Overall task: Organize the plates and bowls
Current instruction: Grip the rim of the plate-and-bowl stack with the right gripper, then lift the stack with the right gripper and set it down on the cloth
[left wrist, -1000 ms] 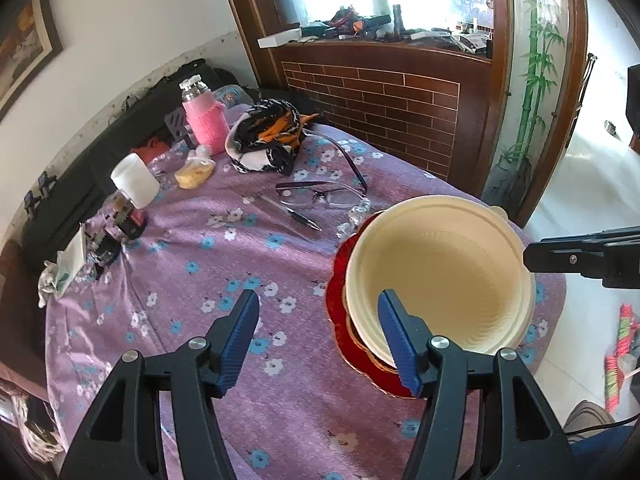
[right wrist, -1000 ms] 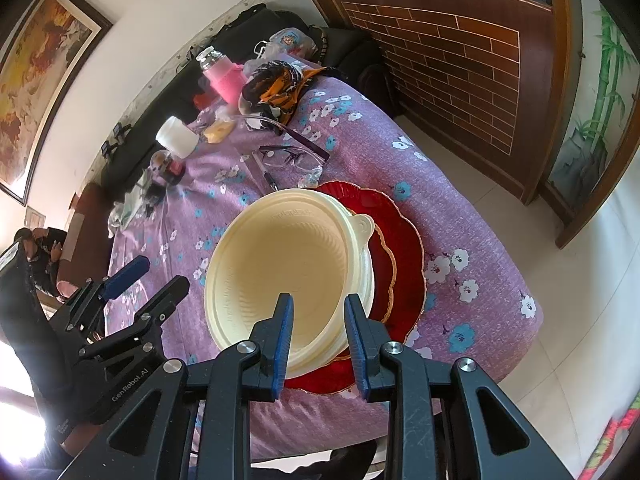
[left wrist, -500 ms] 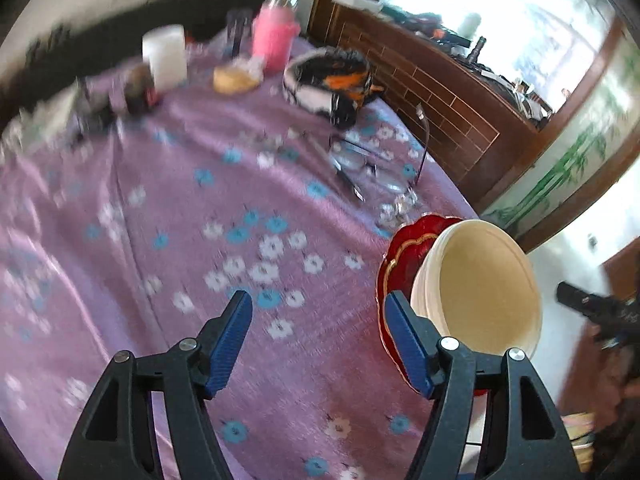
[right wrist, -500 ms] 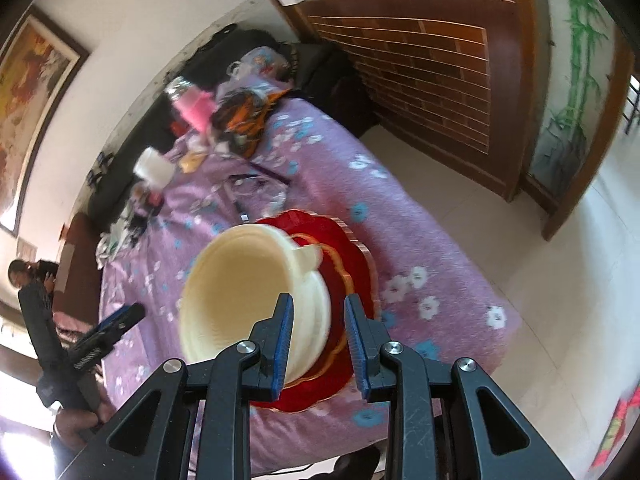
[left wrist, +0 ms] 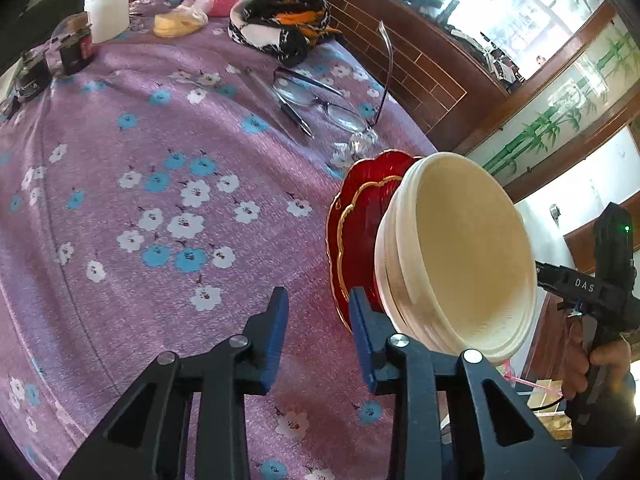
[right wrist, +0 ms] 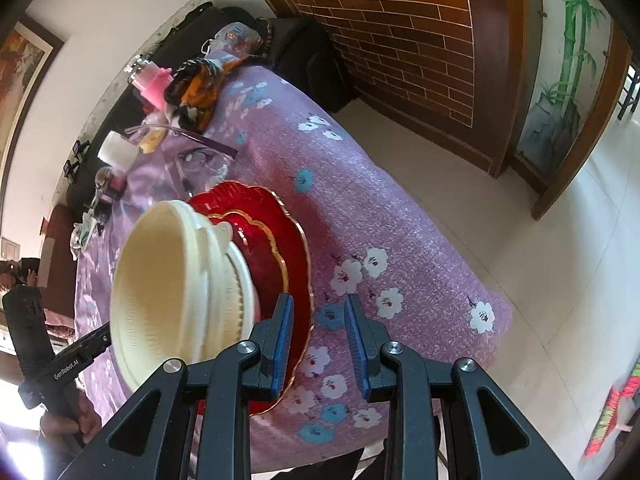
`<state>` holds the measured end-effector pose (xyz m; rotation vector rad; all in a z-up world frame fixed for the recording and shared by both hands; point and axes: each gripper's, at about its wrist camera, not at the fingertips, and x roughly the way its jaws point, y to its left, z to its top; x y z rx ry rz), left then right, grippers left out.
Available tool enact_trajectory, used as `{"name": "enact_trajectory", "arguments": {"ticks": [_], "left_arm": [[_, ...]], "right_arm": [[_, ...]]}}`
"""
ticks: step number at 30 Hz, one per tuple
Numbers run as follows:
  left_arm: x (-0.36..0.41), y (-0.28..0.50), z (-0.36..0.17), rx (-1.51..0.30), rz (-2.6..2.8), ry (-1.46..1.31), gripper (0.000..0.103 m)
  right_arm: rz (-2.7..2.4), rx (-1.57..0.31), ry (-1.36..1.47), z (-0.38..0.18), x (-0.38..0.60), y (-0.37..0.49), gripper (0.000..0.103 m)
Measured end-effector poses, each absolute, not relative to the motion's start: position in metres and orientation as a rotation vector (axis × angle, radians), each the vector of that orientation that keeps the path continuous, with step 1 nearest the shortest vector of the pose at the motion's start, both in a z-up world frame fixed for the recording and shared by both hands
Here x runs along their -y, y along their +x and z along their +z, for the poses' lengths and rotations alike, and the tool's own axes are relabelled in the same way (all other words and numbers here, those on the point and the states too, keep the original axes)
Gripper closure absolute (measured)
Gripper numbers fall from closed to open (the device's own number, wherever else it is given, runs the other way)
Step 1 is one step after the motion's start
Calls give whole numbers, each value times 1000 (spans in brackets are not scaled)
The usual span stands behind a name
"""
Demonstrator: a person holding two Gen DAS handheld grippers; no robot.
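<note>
A cream bowl (left wrist: 460,256) sits on a red scalloped plate with a gold rim (left wrist: 352,220) near the table's edge. Both also show in the right wrist view, the bowl (right wrist: 168,292) and the plate (right wrist: 276,240). My left gripper (left wrist: 318,332) is open and empty, its right finger close beside the plate's near rim. My right gripper (right wrist: 316,338) is open and empty, its left finger right at the plate's rim, jaws not around it.
The purple floral tablecloth (left wrist: 160,200) covers the table. Glasses (left wrist: 320,100) and a pen lie behind the plate. A patterned cloth bundle (left wrist: 280,28), pink bottle, white cup (left wrist: 106,10) and small jars stand at the back. Floor lies right of the table (right wrist: 540,280).
The left gripper's jaws have narrowed and it has come in low beside the plate. The right gripper has moved right of the bowl, down to the plate's rim, jaws slightly wider.
</note>
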<state>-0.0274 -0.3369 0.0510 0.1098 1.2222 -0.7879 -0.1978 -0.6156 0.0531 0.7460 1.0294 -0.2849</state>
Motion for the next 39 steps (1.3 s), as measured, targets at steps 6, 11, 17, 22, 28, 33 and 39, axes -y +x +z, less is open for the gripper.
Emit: {"name": "enact_trajectory", "arguments": {"ticks": [6, 11, 17, 22, 28, 33, 39], "left_arm": [[347, -27, 42, -1234, -804, 145, 82], [356, -25, 35, -1240, -804, 171, 85], [364, -22, 30, -1223, -800, 189, 87], [368, -21, 30, -1201, -815, 196, 94], [369, -23, 31, -1175, -815, 212, 96], [363, -26, 32, -1174, -789, 217, 96], [338, -26, 36, -1172, -735, 183, 96]], "right_arm": [[-250, -1036, 746, 47, 618, -190, 74], [-209, -1065, 741, 37, 614, -178, 87], [-202, -1089, 723, 27, 609, -170, 95], [-200, -1097, 714, 21, 607, -166, 97], [-194, -1083, 707, 22, 607, -166, 97], [-175, -1075, 691, 26, 602, -165, 97], [-135, -1085, 678, 29, 587, -157, 97]]}}
